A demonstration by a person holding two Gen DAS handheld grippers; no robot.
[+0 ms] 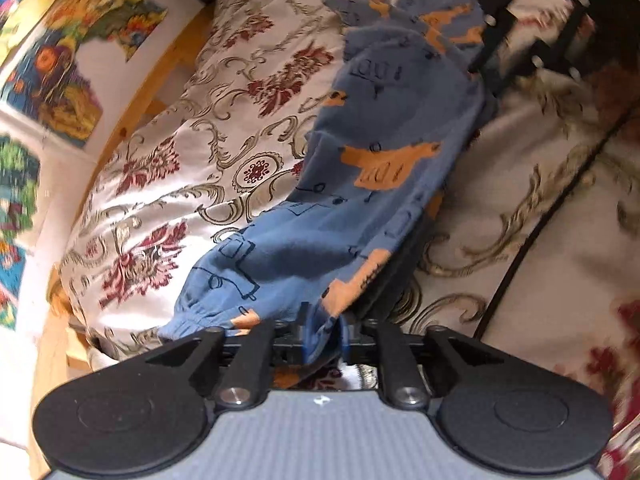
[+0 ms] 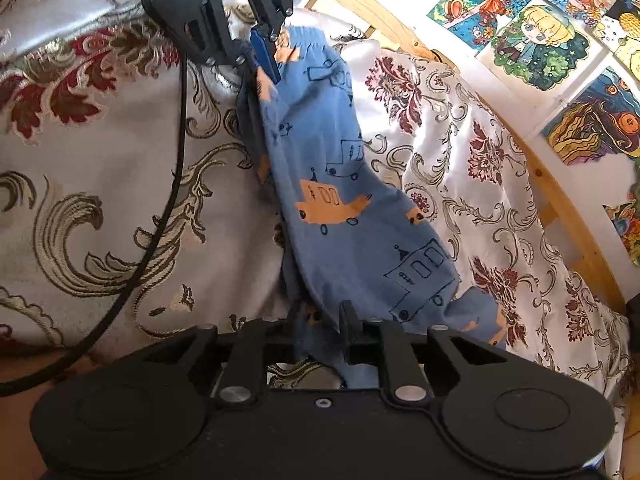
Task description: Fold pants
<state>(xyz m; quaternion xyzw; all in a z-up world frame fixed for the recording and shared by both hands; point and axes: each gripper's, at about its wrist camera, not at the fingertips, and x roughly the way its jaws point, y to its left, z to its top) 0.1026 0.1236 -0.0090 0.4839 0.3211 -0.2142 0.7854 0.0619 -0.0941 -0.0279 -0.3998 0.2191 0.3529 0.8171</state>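
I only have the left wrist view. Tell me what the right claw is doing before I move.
Observer: The right claw is shut on the pants, with cloth bunched between its fingers.
Operator: Report any slack at that end.
Observer: A loose flap of the pants hangs out on that claw's right side, outside the grip.

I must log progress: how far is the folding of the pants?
Done: both tongs have pinched the blue pants, left tongs at one end, right tongs at the other. In hand: pants hang stretched above the bedspread. Left: laying down and folding.
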